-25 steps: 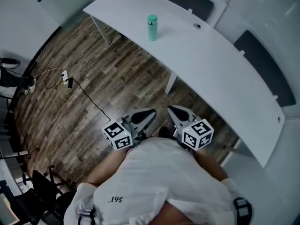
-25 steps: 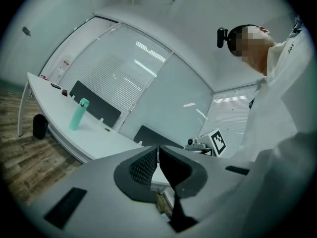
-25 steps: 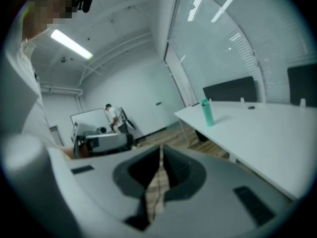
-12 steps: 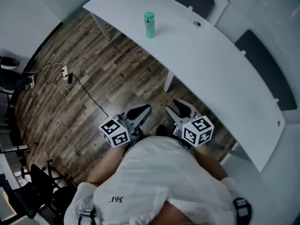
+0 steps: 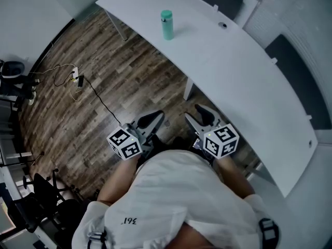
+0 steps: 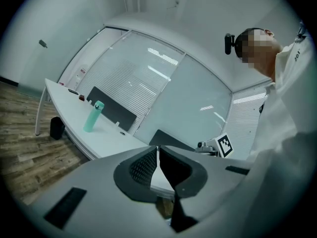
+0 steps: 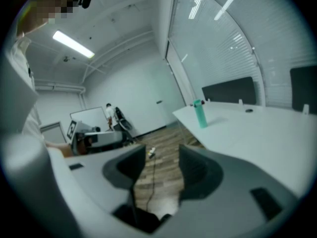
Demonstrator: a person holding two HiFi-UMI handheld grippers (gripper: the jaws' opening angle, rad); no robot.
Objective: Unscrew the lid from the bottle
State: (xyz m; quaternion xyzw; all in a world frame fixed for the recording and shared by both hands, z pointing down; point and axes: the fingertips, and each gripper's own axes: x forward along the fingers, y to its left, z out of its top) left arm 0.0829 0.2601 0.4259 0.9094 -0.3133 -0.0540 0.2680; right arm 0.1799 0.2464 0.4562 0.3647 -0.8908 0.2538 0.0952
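Observation:
A mint-green bottle [image 5: 166, 24] with its lid on stands upright near the far end of the long white table [image 5: 244, 82]. The same bottle [image 6: 93, 117] shows small in the left gripper view, and the bottle [image 7: 199, 114] is also far off in the right gripper view. Both grippers hang close to my body over the wooden floor, well short of the bottle. My left gripper [image 5: 155, 116] is shut with nothing in it. My right gripper [image 5: 196, 116] is open; its jaws have just been opening, with only floor between them.
A power strip with a black cable [image 5: 78, 79] lies on the wood floor at left. Office chairs [image 5: 46, 201] stand at the lower left. Dark panels [image 5: 295, 66] line the table's far side. A person [image 7: 109, 114] stands by a whiteboard far off.
The right gripper's jaws have spread apart from shut. Both grippers have drifted a little forward towards the table, and the left one has slid slightly left.

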